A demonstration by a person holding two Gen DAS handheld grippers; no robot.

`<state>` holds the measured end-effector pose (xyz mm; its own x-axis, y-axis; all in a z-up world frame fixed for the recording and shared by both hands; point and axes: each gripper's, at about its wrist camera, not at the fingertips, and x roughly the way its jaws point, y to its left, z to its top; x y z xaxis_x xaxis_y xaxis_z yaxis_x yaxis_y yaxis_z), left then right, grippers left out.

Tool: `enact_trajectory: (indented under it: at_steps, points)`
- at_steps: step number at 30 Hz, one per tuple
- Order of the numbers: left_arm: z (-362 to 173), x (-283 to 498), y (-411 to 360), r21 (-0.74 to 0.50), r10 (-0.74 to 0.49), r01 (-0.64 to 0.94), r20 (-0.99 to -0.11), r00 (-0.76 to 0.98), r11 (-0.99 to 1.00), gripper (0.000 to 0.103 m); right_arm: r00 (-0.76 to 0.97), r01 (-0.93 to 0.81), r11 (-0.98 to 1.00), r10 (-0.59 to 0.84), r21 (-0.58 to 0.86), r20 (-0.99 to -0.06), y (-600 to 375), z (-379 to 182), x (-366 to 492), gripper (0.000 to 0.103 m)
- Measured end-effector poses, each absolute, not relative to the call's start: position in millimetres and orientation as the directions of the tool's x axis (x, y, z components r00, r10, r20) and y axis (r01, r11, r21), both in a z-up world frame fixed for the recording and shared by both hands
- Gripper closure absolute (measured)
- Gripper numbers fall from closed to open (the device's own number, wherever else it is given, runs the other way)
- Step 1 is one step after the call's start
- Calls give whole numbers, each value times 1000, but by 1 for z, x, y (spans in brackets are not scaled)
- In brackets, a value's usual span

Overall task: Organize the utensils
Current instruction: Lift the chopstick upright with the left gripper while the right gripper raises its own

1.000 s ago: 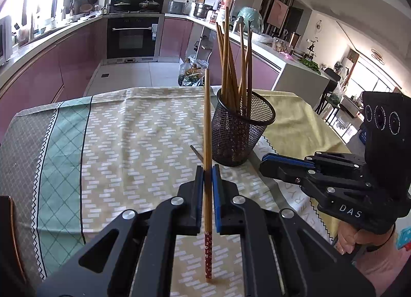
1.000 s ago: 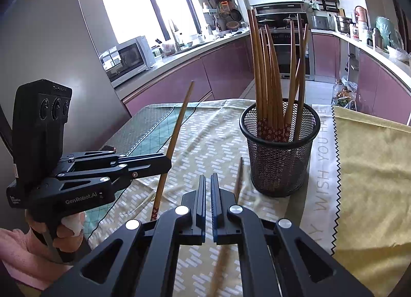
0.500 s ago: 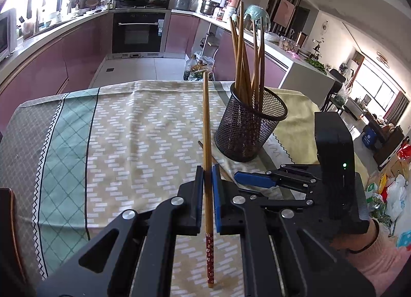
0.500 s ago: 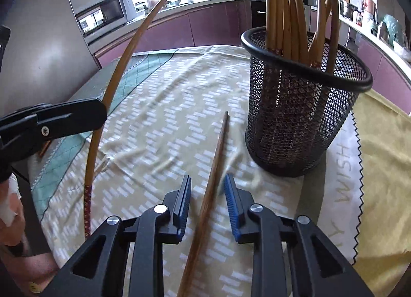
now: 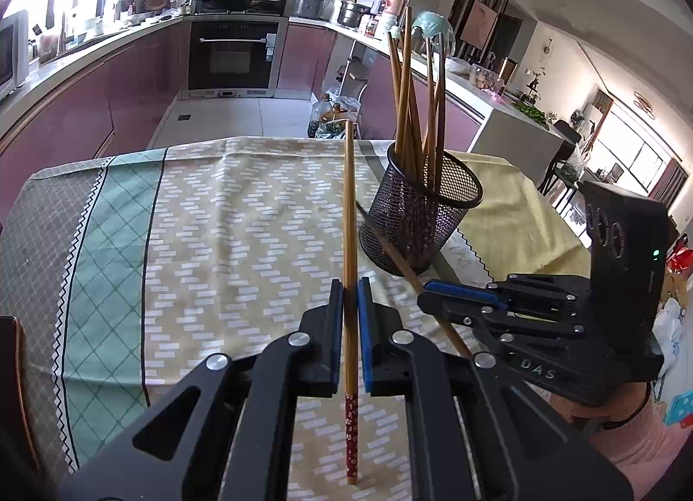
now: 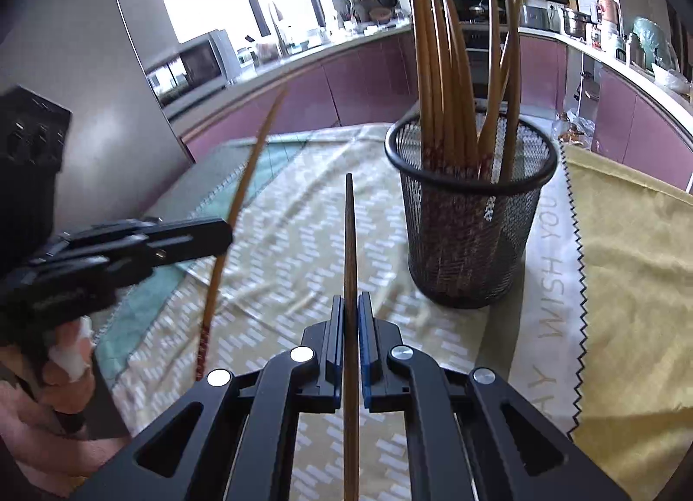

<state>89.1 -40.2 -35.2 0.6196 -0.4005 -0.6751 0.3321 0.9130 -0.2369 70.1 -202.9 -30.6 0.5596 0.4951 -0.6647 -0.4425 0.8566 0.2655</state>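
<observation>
My left gripper [image 5: 351, 297] is shut on a bamboo chopstick [image 5: 349, 206] with a red patterned end, which stands nearly upright with its low end near the cloth. My right gripper [image 6: 351, 310] has its jaws closing tight on a second chopstick [image 6: 350, 241] that points toward the far table edge; its pads press on it. A black mesh cup [image 6: 472, 232] with several chopsticks standing in it sits just right of that tip. In the left wrist view the right gripper [image 5: 433, 293] sits in front of the mesh cup [image 5: 420, 219]. The left gripper [image 6: 218, 234] shows at the left of the right wrist view.
A patterned tablecloth [image 5: 216, 241] in beige, green and yellow covers the table. A person's hands [image 5: 628, 427] hold both tools near the front edge. Purple kitchen cabinets and an oven stand beyond the table's far edge.
My right gripper opened, dropped over the chopstick lying on the cloth beside the cup and closed on it. The left gripper kept its chopstick and stayed put.
</observation>
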Motion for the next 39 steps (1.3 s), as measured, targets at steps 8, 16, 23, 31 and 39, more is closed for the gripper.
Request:
enact_trajectory:
  at_steps: [8,16,23,31,39]
  points:
    - [-32,86,-41,-238,-406,338,-669,622,911,96,595,-461,836,540,298,-595,-218,-9,56,98]
    - [-27,83,-43,-236,-412,347,-662,626,908,96,610,-458,827,558,324,-563,-226,-3,54,98]
    - [-23,80,-44,-238,-421,358,-654,628,903,96,620,-459,821,569,340,-540,-238,2,52,98]
    - [-17,78,-45,-253,-446,376,-640,625,891,96,636,-461,815,580,351,-510,-240,9,52,98]
    - [-8,75,-50,-257,-468,400,-624,626,879,96,652,-462,813,583,356,-485,-242,16,51,98]
